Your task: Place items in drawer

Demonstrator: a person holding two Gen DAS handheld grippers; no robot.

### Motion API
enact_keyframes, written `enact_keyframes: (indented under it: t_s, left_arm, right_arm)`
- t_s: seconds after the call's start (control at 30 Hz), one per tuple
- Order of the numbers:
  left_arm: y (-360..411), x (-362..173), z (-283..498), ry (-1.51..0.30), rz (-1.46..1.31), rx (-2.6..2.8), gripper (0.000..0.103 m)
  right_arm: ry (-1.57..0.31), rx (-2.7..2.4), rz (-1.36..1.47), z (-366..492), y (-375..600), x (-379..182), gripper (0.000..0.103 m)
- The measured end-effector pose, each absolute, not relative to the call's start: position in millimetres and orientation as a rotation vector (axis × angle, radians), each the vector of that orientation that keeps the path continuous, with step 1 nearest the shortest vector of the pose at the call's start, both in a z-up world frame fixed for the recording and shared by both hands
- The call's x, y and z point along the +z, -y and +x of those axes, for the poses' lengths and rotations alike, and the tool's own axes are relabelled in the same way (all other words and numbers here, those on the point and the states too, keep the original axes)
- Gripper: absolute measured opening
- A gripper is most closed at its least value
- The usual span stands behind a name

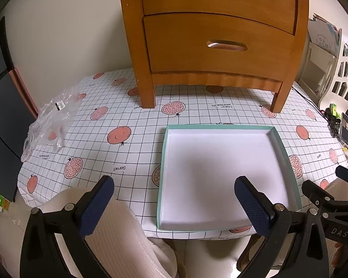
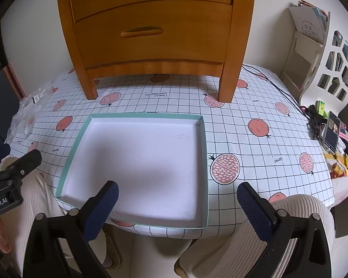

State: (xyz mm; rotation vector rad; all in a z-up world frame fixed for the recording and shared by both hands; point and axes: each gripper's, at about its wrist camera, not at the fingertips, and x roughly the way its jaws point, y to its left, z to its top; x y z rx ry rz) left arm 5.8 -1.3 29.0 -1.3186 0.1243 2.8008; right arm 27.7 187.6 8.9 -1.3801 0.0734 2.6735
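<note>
A wooden two-drawer cabinet [image 1: 218, 30] [image 2: 150, 23] stands at the back of the table, both drawers shut. In front of it lies a shallow white box lid with a teal rim [image 1: 161, 162] [image 2: 72, 143], nothing inside it. My left gripper [image 1: 174, 185] hovers open near the table's front edge, at the box's left front part. My right gripper [image 2: 177, 192] is open too, over the box's front right corner. Neither holds anything. The right gripper's black frame [image 1: 324, 199] shows in the left wrist view, and the left gripper's frame [image 2: 9, 176] in the right wrist view.
The tablecloth [image 1: 127, 153] is white with a grid and pomegranate prints. A crumpled clear plastic bag [image 1: 51, 120] [image 2: 27, 108] lies at the left edge. A phone [image 2: 331, 132], cables and small clutter sit at the right edge, by a white shelf [image 2: 331, 69]. A person's ribbed sleeves and legs are below.
</note>
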Motion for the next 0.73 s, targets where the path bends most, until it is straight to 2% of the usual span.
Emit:
enact_keyframes:
  t_s: [0.73]
  left_arm:
    - [4.2, 31.7, 7.6, -0.099, -1.282, 2.823, 0.103]
  right_arm:
    - [-0.064, 2.674, -1.382, 28.3, -189.0, 7.5, 0.103]
